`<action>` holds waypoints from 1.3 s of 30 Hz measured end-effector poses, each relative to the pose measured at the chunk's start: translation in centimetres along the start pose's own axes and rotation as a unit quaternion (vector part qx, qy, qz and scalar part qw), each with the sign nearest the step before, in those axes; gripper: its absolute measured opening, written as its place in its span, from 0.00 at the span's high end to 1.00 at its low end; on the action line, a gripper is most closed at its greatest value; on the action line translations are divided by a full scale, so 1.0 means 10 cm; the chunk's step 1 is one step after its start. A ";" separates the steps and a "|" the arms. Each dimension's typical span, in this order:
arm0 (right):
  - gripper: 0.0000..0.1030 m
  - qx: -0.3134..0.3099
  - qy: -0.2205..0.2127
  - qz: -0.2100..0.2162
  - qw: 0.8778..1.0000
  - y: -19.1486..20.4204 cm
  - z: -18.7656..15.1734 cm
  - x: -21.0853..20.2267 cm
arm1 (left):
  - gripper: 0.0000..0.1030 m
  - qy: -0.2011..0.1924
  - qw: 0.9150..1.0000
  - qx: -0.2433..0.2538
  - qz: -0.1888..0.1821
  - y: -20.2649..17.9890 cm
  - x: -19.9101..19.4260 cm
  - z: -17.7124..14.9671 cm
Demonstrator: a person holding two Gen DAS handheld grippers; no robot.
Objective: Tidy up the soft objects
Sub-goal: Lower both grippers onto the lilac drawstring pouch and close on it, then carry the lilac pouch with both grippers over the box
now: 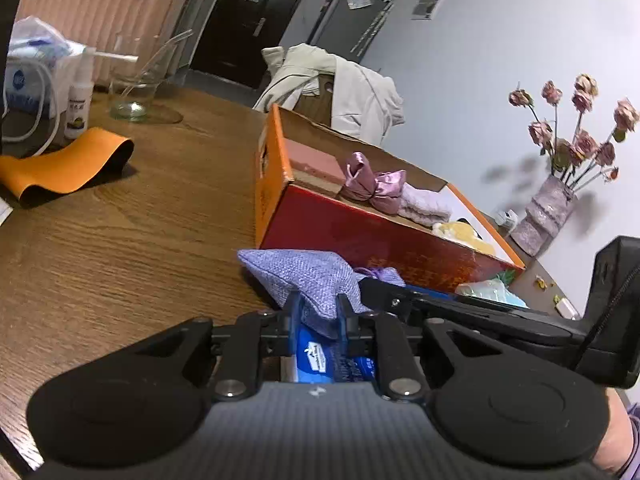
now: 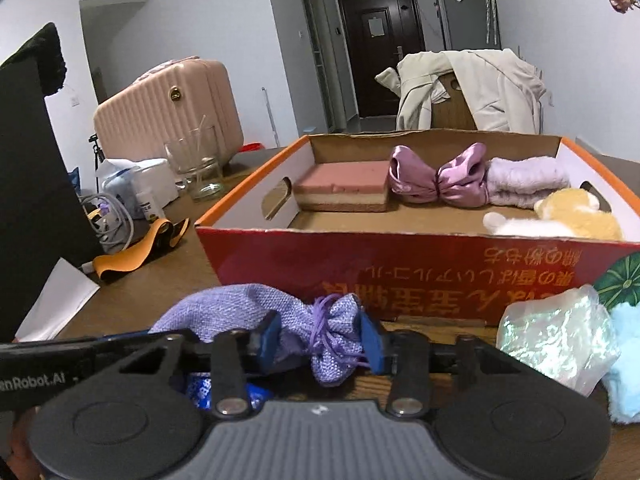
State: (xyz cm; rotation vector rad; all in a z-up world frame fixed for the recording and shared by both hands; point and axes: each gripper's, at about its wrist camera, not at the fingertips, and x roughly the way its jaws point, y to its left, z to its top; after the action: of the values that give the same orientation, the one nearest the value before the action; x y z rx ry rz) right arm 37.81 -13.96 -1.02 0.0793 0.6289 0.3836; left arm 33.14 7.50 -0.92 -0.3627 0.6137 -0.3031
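- Lilac drawstring pouch (image 2: 280, 320): woven fabric, lying on the wooden surface (image 1: 120, 240) just in front of the cardboard box (image 2: 360, 264); gripped at both ends.
- Left gripper (image 1: 318, 312): jaws nearly closed, pinching the flat bottom corner of the pouch between blue pads.
- Right gripper (image 2: 318, 338): jaws partly closed on the gathered, tied neck of the pouch; pads press its sides.
- Cardboard box: red and orange outside, open top, holding a pink layered sponge block (image 2: 342, 190), a satin mauve bow-shaped piece (image 2: 438, 180), a pale lilac fluffy roll (image 2: 524, 180) and a yellow-and-white plush toy (image 2: 560, 216).
- Iridescent crinkled bag (image 2: 556, 336): on the surface to the right of the pouch, beside a light-blue fluffy item (image 2: 626, 364).
- Blue printed packet (image 1: 320, 356): under the left gripper, partly hidden.
- Orange strap (image 1: 68, 164): curled, lying well left of the box.
- Glass jar (image 1: 132, 92): further back on the surface, near a small white bottle (image 1: 78, 104).
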 end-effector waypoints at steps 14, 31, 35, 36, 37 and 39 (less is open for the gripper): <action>0.97 -0.017 -0.122 0.012 0.992 0.23 -0.20 -1.39 | 0.92 -0.076 0.995 0.059 -0.033 -0.64 -1.07 -0.05; 0.98 0.033 -0.133 -0.007 0.991 0.01 -1.14 -2.30 | 0.92 -0.036 0.993 0.097 -0.052 -1.24 -1.42 -0.74; 0.98 0.025 -0.154 -0.008 0.988 -0.16 -0.85 -2.29 | 0.92 -0.045 0.992 0.104 -0.057 -1.33 -1.26 -0.52; 0.98 0.020 -0.160 -0.008 0.987 -0.22 -0.73 -2.28 | 0.92 -0.046 0.992 0.103 -0.060 -1.35 -1.18 -0.41; 0.98 0.015 -0.163 -0.007 0.986 -0.29 -0.58 -2.24 | 0.92 -0.047 0.992 0.102 -0.064 -1.38 -1.09 -0.30; 0.98 0.001 -0.159 -0.004 0.987 -0.43 -0.24 -2.12 | 0.92 -0.050 0.992 0.094 -0.069 -1.40 -0.87 -0.01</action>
State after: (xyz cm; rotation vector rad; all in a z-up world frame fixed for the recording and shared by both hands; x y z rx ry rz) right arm 22.09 -25.92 8.02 0.1364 0.3133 0.3540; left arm 23.93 -1.72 9.23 -0.2383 0.4584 -0.4693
